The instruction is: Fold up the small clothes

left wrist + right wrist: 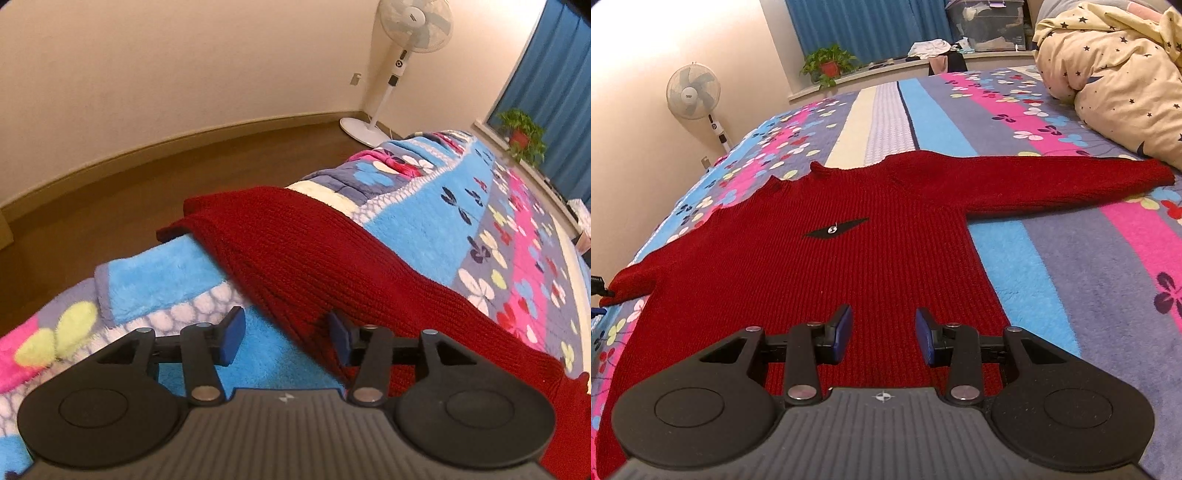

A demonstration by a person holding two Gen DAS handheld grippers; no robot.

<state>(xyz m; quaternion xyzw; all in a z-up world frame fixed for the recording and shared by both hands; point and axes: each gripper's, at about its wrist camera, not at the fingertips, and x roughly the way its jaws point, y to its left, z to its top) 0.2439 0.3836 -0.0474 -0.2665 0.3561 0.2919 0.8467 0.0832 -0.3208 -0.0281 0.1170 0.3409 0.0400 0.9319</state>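
Sweater: red knit sweater [849, 266] lies flat, front up, on the flowered blanket [1052, 266] of the bed, both sleeves spread out.
Left gripper [286, 338]: jaws wide, empty, at the sweater's edge by one sleeve.
Right gripper [882, 336]: jaws wide, empty, over the hem.
Handling: likely soft, floppy, stretchy; best pinched at a sleeve cuff or hem corner.

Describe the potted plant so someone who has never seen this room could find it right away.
Start at the blue curtain behind the far end of the bed. On the pale ledge beneath it, toward the standing fan, sits the potted plant. It is the only greenery there, leaves spilling from a red pot.
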